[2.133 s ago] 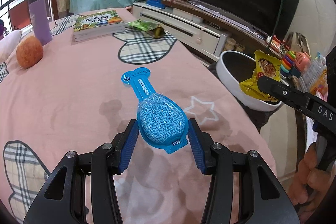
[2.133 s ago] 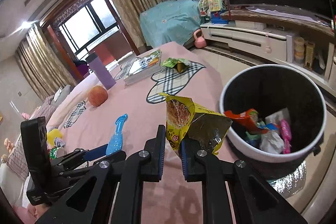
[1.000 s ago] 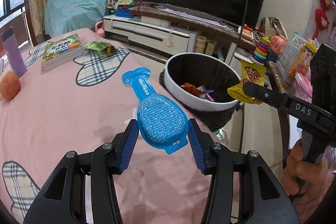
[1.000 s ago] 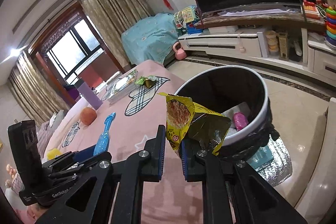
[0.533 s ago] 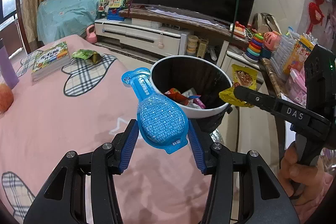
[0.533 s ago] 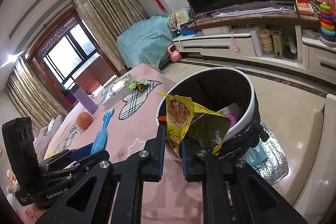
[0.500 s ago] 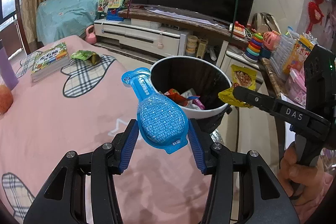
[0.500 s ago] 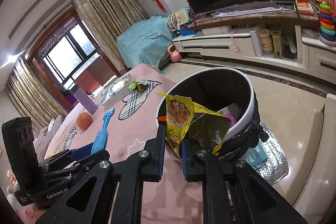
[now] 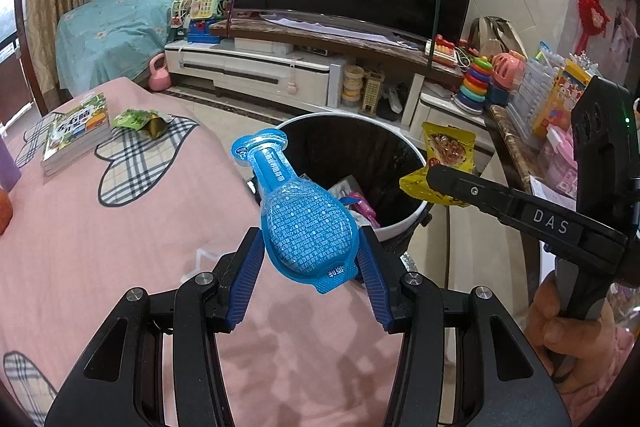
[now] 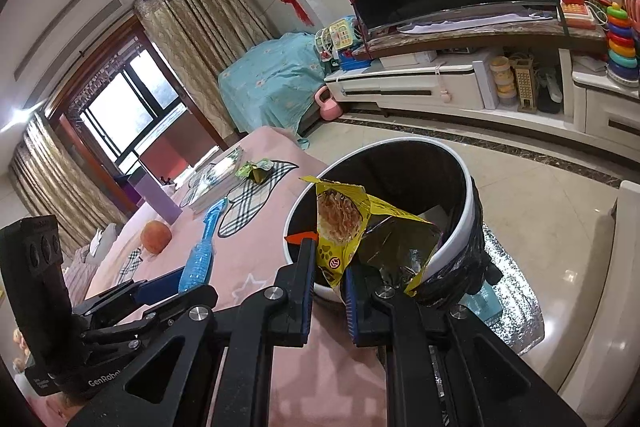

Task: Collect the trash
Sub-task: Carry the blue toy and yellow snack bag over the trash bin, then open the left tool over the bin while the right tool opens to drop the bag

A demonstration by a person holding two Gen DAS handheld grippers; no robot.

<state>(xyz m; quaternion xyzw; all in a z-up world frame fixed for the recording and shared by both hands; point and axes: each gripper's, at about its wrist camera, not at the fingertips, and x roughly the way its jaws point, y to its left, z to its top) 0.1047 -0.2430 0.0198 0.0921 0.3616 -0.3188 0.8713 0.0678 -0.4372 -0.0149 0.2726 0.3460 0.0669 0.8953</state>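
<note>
Pink bedspread (image 9: 100, 247) fills the lower left, and the white-rimmed trash bin (image 9: 404, 223) stands just beside its edge, wrappers inside. Left gripper (image 9: 310, 263) is clamped on the wide end of a blue spoon-shaped packet (image 9: 304, 227) at the near rim. Right gripper (image 10: 326, 279) pinches a yellow snack bag (image 10: 344, 223) before the bin's opening.

Blue blister pack (image 9: 306, 227) and yellow snack bag (image 10: 352, 227) held beside white-rimmed bin (image 10: 468, 195).
</note>
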